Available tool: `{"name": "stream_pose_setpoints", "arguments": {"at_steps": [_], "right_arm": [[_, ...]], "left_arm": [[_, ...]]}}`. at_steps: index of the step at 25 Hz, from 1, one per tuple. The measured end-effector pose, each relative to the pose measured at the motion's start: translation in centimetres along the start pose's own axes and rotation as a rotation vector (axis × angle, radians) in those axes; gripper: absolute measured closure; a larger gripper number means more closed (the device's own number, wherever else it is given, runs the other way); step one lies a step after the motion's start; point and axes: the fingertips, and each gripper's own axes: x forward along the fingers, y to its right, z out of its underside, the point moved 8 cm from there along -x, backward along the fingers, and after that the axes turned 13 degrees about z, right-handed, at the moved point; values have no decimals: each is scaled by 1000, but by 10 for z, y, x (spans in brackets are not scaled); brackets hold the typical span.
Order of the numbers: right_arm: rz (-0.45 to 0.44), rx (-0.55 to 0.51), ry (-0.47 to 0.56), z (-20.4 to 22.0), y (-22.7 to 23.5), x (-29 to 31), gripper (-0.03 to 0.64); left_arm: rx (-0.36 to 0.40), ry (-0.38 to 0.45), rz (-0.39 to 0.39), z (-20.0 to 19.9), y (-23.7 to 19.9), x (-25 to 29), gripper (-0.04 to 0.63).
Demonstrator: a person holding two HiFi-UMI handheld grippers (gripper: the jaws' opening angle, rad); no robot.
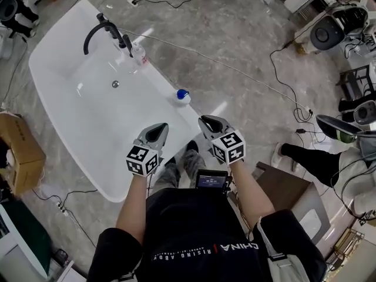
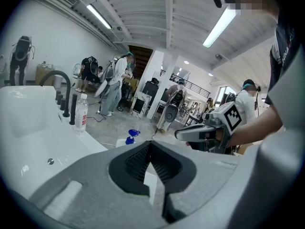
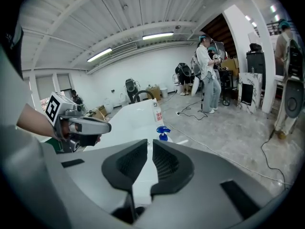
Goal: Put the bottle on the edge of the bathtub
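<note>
White bathtub [image 1: 111, 184] already bears the clear bottle [image 1: 138, 54] on its rim by the faucet [image 1: 103, 28], so placing looks done; off the tub's near end, the left gripper [image 1: 157, 129] sits closed and empty, the right gripper [image 1: 207, 122] is closing on nothing, and only retreat seems needed.

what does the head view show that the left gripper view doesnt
Only the head view: the person's own feet and the small screen at their chest.
Only the left gripper view: the ceiling's strip lights and people seen at full height in the background.
Both: the white tub, its black faucet, the clear bottle standing by the faucet, and the blue-capped bottle on the tub's edge.
</note>
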Motion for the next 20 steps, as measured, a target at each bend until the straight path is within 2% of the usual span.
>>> {"name": "stream_pose_setpoints", "arguments": {"at_steps": [2, 10, 20], "right_arm": [[-3, 15, 11, -6, -1, -12, 595], [-3, 25, 28, -18, -10, -37, 606], [26, -9, 27, -25, -11, -46, 606]], "left_arm": [[6, -4, 22, -4, 7, -3, 586], [45, -31, 109, -11, 34, -8, 586], [74, -41, 130, -17, 44, -12, 586]]}}
